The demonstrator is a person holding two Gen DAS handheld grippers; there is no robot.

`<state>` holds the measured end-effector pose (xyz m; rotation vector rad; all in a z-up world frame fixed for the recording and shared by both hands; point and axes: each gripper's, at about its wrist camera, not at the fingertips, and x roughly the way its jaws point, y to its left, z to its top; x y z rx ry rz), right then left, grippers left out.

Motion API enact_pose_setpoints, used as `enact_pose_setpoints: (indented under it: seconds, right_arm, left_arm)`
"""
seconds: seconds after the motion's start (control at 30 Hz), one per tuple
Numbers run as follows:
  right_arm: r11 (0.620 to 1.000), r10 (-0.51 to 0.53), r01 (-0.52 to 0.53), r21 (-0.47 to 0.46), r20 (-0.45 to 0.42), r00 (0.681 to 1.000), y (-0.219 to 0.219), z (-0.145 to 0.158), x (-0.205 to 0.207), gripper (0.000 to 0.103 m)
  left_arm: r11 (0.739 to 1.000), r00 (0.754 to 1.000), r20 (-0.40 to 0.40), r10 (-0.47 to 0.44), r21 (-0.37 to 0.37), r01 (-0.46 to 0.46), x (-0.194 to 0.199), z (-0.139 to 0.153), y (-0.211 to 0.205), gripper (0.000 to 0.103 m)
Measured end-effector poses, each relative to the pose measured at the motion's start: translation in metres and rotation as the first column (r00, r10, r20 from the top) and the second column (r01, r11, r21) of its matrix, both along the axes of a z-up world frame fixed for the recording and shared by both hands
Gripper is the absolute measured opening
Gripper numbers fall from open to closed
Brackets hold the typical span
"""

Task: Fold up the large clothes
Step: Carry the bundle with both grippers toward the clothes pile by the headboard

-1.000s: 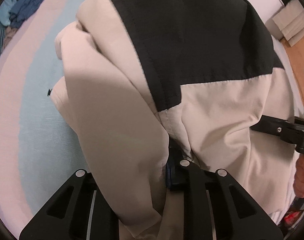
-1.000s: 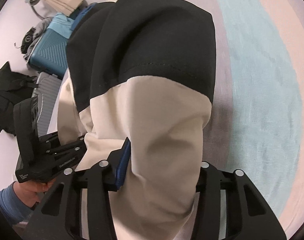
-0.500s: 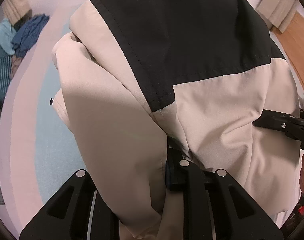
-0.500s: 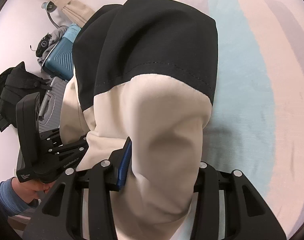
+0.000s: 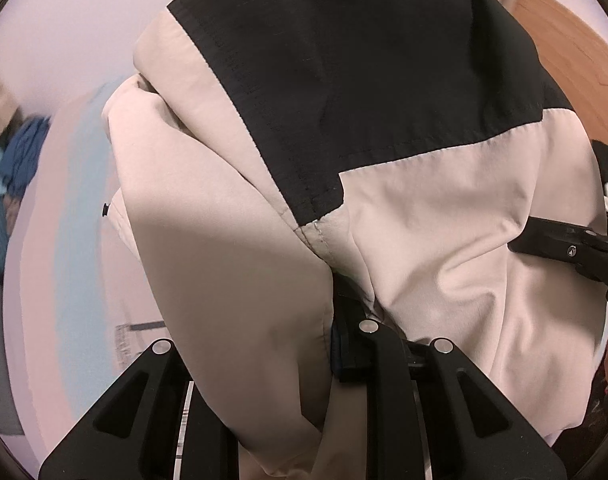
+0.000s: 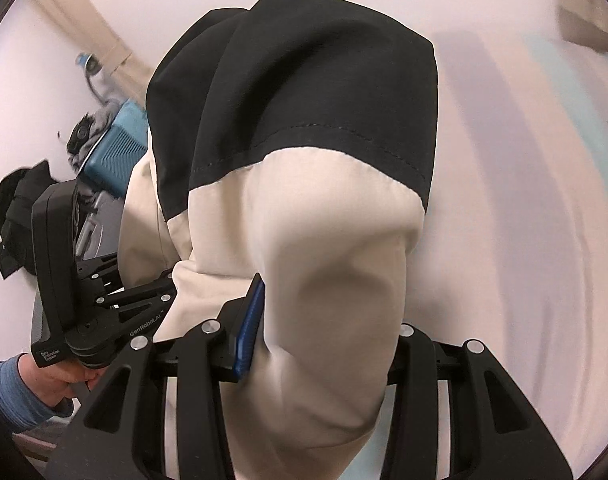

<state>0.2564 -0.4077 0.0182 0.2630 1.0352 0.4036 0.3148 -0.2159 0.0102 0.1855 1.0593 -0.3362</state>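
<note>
A large beige and black jacket (image 5: 403,208) hangs folded in the air between both grippers and fills both views. My left gripper (image 5: 264,344) is shut on a thick beige fold; cloth hides its fingertips. My right gripper (image 6: 323,320) is shut on another beige fold of the jacket (image 6: 327,264), with its blue pad (image 6: 250,320) pressed against the cloth. The right gripper also shows at the right edge of the left wrist view (image 5: 571,248), and the left gripper at the left of the right wrist view (image 6: 104,304).
A bed cover with pink, grey and pale blue stripes (image 6: 543,220) lies beyond the jacket. A blue suitcase (image 6: 116,156) and a black bag (image 6: 20,208) stand at the left by the wall. Blue clothes (image 5: 22,160) are heaped at far left. A wooden floor (image 5: 575,64) lies at right.
Both grippers have lifted and tilted upward with the jacket. More wall and less bed cover show behind it. The grips have not changed.
</note>
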Motion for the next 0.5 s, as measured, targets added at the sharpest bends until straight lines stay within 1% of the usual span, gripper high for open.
enact_pose_setpoints:
  seconds: [0.13,0.17,0.23,0.27,0.33,0.5]
  right_arm:
    - [0.997,-0.079,0.079,-0.01,0.014,0.997,-0.07,0.016,-0.029,0.04]
    - [0.996,-0.09,0.09,-0.012,0.015,0.996,-0.081,0.018,-0.034,0.04]
    - [0.991,-0.13,0.13,-0.015,0.022,0.991,-0.122,0.026,-0.049,0.04]
    - [0.99,-0.14,0.14,-0.014,0.024,0.99,-0.135,0.028,-0.053,0.04]
    - [0.986,-0.164,0.165,-0.011,0.031,0.986,-0.171,0.033,-0.064,0.04]
    - [0.977,-0.212,0.213,-0.009,0.017,0.977,-0.239,0.038,-0.079,0.04]
  left_arm:
    - [0.997,0.997,0.017,-0.073,-0.004,0.073,-0.019,0.018,-0.074,0.018]
    - [0.996,0.995,0.022,-0.092,-0.005,0.092,-0.024,0.022,-0.094,0.018]
    - [0.992,0.991,0.031,-0.127,-0.007,0.127,-0.034,0.03,-0.127,0.018]
    - [0.989,0.989,0.037,-0.144,-0.008,0.145,-0.04,0.034,-0.148,0.018]
    - [0.985,0.984,0.048,-0.171,-0.002,0.171,-0.048,0.042,-0.195,0.018]
    - [0.978,0.977,0.043,-0.21,-0.004,0.21,-0.061,0.054,-0.279,0.018]
